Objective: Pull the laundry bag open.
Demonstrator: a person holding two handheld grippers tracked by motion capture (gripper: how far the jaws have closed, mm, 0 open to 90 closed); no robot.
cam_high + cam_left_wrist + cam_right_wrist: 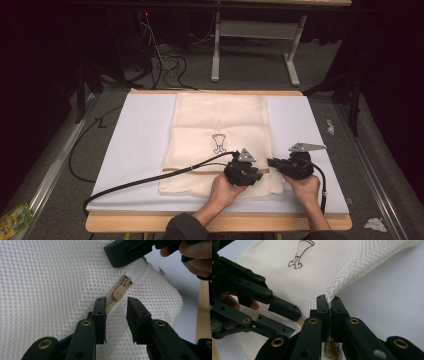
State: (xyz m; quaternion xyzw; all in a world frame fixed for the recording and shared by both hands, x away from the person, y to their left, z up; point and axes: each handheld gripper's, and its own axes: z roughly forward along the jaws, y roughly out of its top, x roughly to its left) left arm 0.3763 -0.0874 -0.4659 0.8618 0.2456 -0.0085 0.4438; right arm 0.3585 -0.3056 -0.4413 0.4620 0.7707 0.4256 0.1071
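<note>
A cream mesh bag (220, 145) with a small brown drawing lies flat on the white-covered table (140, 150). A tan zipper (200, 171) runs across its near part. In the left gripper view the tan zipper pull (119, 292) lies just ahead of the gap between my left gripper's (116, 306) jaws, which stand apart and do not press on it. My right gripper (329, 302) is shut on the bag's mesh edge at the zipper's end, by a white tab (136, 271). Both grippers meet at the bag's near right corner (265, 170).
A black cable (140, 182) trails left from the left gripper across the white cover. The table's wooden front edge (150, 222) is near the person's forearms. On the floor beyond stand a grey table frame (255, 45) and loose cables (165, 62).
</note>
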